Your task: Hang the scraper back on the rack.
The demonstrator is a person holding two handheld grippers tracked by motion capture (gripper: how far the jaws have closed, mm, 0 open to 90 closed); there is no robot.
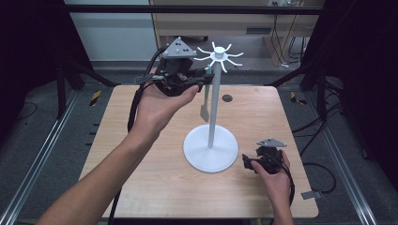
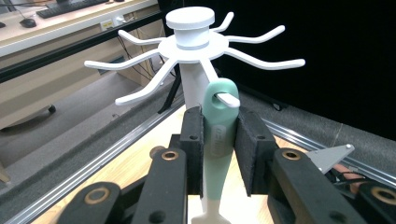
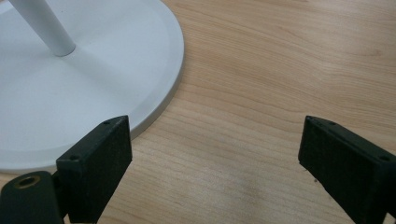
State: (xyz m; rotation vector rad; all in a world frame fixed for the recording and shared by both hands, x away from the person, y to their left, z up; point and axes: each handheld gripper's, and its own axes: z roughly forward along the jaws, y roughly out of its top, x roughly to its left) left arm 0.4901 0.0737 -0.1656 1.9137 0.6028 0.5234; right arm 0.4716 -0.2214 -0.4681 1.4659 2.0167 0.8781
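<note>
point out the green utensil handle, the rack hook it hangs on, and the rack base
green utensil handle (image 2: 219, 135), left gripper view, mid-handle
rack hook (image 2: 228, 99), left gripper view, tip through the handle's hole
rack base (image 3: 93, 88), right gripper view, flat top

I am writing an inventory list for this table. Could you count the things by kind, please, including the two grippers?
White hook stand: 1
Green-handled utensil, its handle hole over a hook, clamped by the left gripper: 1
Grippers, left and right gripper (open, above the table): 2
Total: 4

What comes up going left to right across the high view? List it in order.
left gripper clamping the utensil → white rack pole → right gripper, open, low on the table.
</note>
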